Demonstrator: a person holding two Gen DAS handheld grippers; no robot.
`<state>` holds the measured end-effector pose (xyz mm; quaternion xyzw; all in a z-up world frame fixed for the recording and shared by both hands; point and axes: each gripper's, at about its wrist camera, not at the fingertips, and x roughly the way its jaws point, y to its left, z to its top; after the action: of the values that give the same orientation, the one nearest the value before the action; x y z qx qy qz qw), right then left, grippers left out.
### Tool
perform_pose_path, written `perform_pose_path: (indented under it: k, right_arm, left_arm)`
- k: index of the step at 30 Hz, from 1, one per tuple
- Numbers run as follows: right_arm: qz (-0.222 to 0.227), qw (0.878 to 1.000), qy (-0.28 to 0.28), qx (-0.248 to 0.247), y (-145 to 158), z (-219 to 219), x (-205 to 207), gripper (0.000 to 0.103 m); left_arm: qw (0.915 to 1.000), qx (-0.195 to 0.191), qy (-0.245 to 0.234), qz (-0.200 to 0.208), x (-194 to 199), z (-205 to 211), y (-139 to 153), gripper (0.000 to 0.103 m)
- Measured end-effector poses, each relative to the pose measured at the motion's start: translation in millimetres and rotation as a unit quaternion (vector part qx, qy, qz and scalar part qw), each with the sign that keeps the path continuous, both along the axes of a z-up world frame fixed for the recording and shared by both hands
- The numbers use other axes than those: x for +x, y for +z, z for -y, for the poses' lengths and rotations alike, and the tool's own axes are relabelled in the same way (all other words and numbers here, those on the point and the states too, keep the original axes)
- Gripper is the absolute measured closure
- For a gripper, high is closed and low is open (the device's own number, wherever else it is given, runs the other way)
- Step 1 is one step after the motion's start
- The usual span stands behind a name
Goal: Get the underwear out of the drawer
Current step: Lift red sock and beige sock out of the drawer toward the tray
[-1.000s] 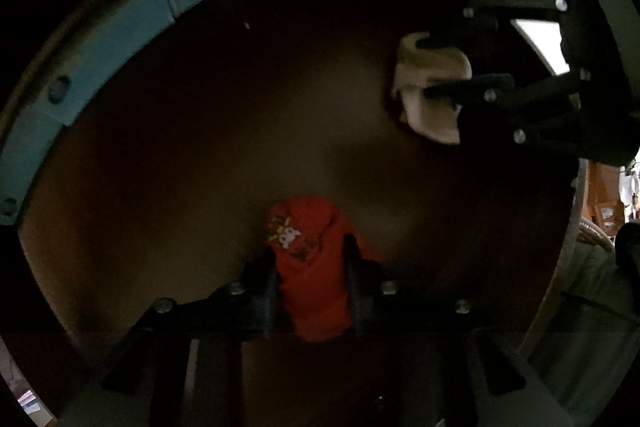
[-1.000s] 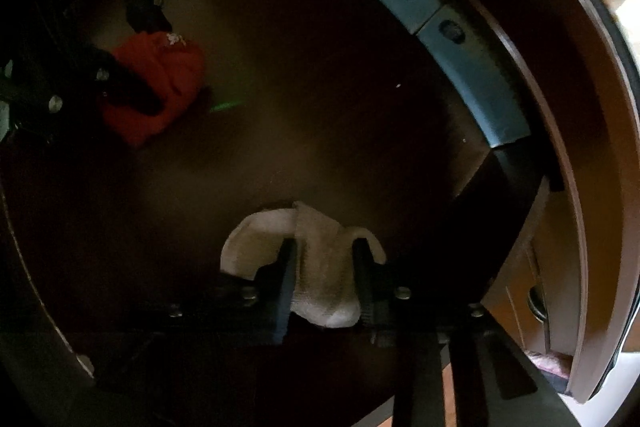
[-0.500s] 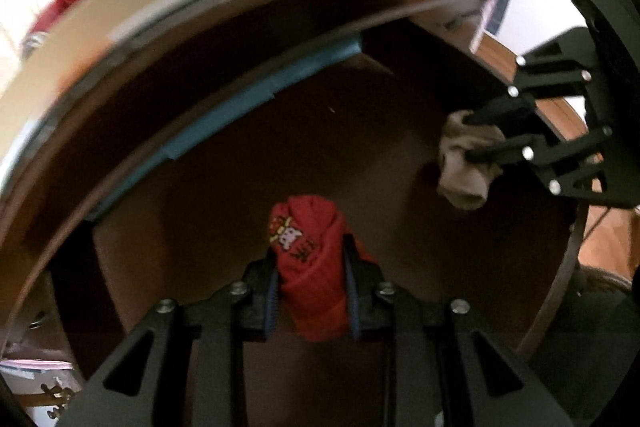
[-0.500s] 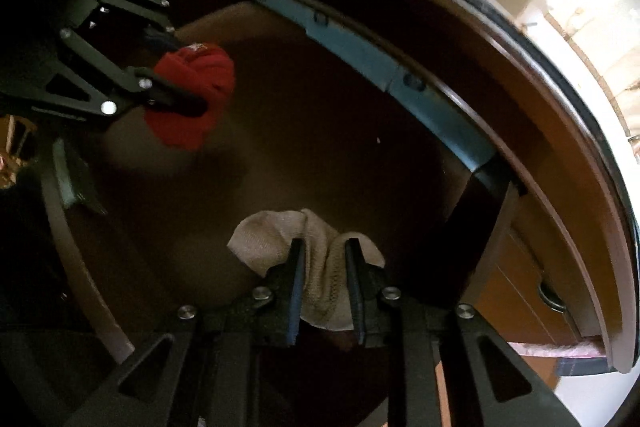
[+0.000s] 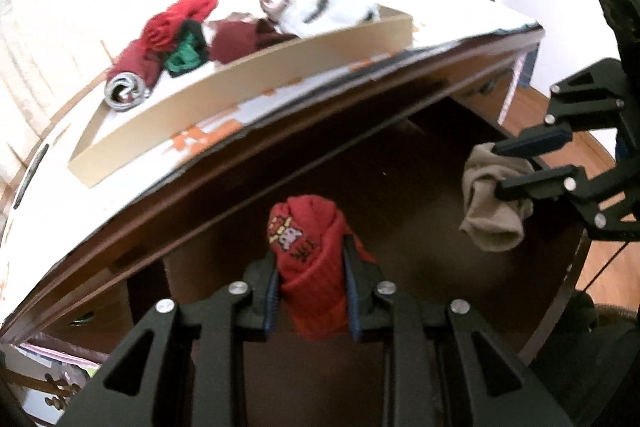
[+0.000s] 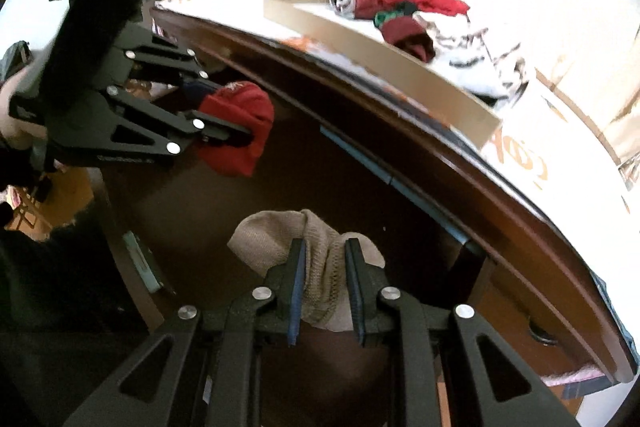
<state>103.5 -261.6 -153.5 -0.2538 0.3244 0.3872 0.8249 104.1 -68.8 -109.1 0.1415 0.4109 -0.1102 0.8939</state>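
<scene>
A rolled red piece of underwear (image 5: 310, 259) with a small printed pattern is pinched in my left gripper (image 5: 310, 259), which is shut on it above the dark wooden drawer (image 5: 400, 187). From the right wrist view the same red roll (image 6: 240, 127) shows at the left, between the left gripper's fingers (image 6: 216, 131). My right gripper (image 6: 323, 259) is shut on a rolled beige piece of underwear (image 6: 316, 267). That beige roll (image 5: 492, 215) hangs at the right in the left wrist view. Both rolls are lifted off the drawer floor (image 6: 240, 211).
The tabletop (image 5: 248, 115) above the drawer carries a shallow cardboard tray (image 5: 240, 95) holding several rolled garments (image 5: 172, 39) in red, maroon, green and white. A blue strip (image 6: 400, 183) lines the drawer's far wall. Pale curtains hang behind. Wooden floor shows at the right.
Both grippers rose out of the dark drawer with their rolls and tilted upward, so the tabletop and tray came into view. The grips stayed the same.
</scene>
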Motion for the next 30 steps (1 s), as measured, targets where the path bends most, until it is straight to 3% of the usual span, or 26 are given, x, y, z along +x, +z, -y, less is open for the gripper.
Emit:
perform_pose_path:
  k: [11,30]
  right_arm:
    - [0.031,0.997,0.004,0.065,33.2,-5.1,3.7,0.082]
    - [0.079,0.986,0.002,0.146,113.1,-54.4,59.9,0.082]
  left_arm:
    - [0.9970,-0.007,0.037,0.068,2.3,-11.1,29.4,0.078]
    - [0.9852,-0.010,0.092,0.144,47.3,-56.3,87.3,0.078]
